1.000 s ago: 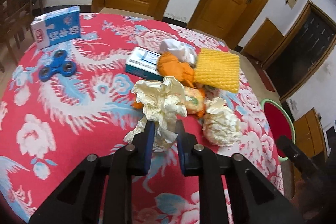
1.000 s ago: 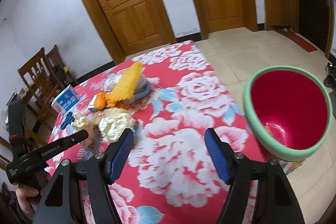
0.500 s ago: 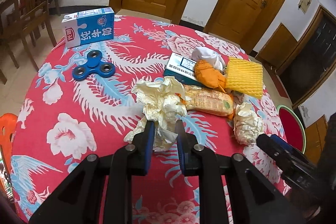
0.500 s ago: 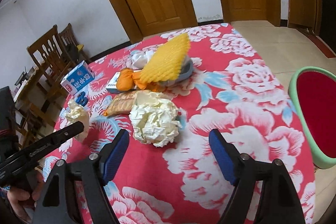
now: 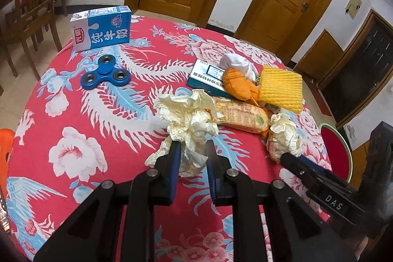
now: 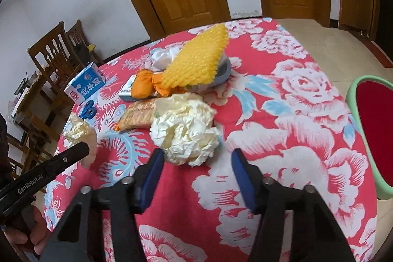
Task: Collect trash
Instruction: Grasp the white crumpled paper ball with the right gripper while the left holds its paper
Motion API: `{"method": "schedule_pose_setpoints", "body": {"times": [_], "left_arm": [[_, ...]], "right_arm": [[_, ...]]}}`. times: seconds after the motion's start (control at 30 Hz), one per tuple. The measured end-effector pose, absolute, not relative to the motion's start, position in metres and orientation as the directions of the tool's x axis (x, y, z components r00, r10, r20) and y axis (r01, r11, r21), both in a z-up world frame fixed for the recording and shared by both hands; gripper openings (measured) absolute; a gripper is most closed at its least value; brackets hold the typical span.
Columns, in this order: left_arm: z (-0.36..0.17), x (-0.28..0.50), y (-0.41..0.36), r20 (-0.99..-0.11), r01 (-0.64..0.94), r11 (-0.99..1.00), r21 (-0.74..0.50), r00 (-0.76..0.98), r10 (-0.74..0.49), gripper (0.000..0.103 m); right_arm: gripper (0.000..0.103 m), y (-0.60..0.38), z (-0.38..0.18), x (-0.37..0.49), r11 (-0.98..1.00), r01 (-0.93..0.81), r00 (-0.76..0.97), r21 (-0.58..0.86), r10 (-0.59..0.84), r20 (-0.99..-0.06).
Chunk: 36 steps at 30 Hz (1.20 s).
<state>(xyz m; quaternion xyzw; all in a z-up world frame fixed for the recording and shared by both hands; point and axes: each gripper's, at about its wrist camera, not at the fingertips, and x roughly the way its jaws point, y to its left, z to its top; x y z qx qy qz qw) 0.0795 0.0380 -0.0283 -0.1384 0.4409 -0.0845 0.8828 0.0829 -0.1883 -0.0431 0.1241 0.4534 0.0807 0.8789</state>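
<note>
Presently left gripper clenched on crumpled cream paper wad | right gripper, nothing gripped, closing around second crumpled cream paper ball at frame centre | next, judged: grasp completed, both carried to red green-rimmed bin, right edge.

The red basin beside the table's right edge is cut off by the frame. The flat box is half buried under the orange bundle; its print is unreadable.
</note>
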Motion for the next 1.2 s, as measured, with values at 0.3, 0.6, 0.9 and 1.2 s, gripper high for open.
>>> {"method": "schedule_pose_setpoints", "body": {"times": [0.3,0.6,0.9,1.2], "left_arm": [[-0.030,0.078,0.038,-0.752,0.030,0.944,-0.329,0.597,-0.281,0.020],[-0.027,0.074,0.037,-0.743,0.040,0.940,-0.337,0.602,-0.292,0.020],[-0.026,0.073,0.041,-0.740,0.032,0.939,-0.343,0.606,-0.291,0.020],[-0.025,0.073,0.036,-0.740,0.038,0.939,-0.342,0.604,-0.295,0.020]], "right_arm": [[0.024,-0.185,-0.050,0.081,0.952,-0.041,0.544,0.305,0.277,-0.792],[0.006,-0.185,-0.045,0.073,0.952,-0.062,0.565,0.299,0.280,-0.776],[0.004,-0.194,-0.033,0.064,0.947,-0.058,0.604,0.317,0.286,-0.744],[0.003,-0.203,-0.010,0.049,0.940,-0.069,0.656,0.334,0.295,-0.695]]}}
